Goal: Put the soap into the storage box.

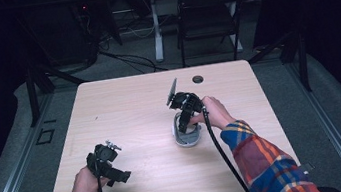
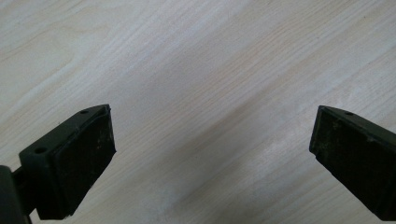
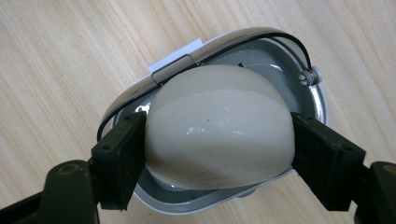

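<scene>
Soap (image 3: 219, 130), a rounded cream-white bar, is clamped between the two black pads of the right tool (image 3: 217, 149), one pad pressed against each of its sides. It is held just over a grey soap dish (image 3: 308, 100) with a bright metal rim, which sits on the pale wood counter (image 3: 56, 60). Whether the underside of the bar is touching the dish floor cannot be told from the right gripper view, since the bar hides that spot. In the high view the dish (image 1: 187, 139) is seen right of the counter's middle, with the right tool (image 1: 185, 119) pointed down into it and the person's right hand (image 1: 216, 112) wrapped around the tool's body. A black cable is trailed from it toward the near edge, past a plaid sleeve (image 1: 269, 163).

The left tool (image 1: 111, 172) is held by the left hand (image 1: 87, 181) near the counter's front left corner, well apart from the dish. Its jaws are spread wide in the left gripper view, with bare wood grain (image 2: 210, 84) seen between them and nothing gripped.
</scene>
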Motion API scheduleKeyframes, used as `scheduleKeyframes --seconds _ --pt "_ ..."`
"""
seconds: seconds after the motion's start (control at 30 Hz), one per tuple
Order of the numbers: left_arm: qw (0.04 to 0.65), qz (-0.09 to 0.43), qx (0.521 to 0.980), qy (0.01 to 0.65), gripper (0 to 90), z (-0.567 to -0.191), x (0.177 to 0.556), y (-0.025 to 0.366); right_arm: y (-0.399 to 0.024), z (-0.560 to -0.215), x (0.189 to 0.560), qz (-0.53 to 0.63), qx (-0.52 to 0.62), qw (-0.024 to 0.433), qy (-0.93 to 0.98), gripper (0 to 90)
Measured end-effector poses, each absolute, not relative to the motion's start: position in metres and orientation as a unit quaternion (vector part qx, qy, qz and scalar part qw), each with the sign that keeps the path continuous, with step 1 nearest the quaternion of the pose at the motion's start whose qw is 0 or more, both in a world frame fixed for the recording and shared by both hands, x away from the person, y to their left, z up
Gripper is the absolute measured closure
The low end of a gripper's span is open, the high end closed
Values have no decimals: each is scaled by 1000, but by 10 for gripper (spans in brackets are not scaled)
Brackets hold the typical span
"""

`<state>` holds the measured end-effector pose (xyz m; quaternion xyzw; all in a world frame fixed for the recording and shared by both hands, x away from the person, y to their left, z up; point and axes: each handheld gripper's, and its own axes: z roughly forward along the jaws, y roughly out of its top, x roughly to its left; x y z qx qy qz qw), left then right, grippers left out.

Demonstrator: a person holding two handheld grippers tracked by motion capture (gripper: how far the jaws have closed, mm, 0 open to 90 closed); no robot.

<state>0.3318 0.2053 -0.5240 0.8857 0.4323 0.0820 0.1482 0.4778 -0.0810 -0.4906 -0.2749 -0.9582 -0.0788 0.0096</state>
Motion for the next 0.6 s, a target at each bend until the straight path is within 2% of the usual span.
scheduleKeyframes --seconds 0.6 --pt "147 82 886 432 0 -524 332 205 -92 -502 481 -48 -293 13 -955 230"
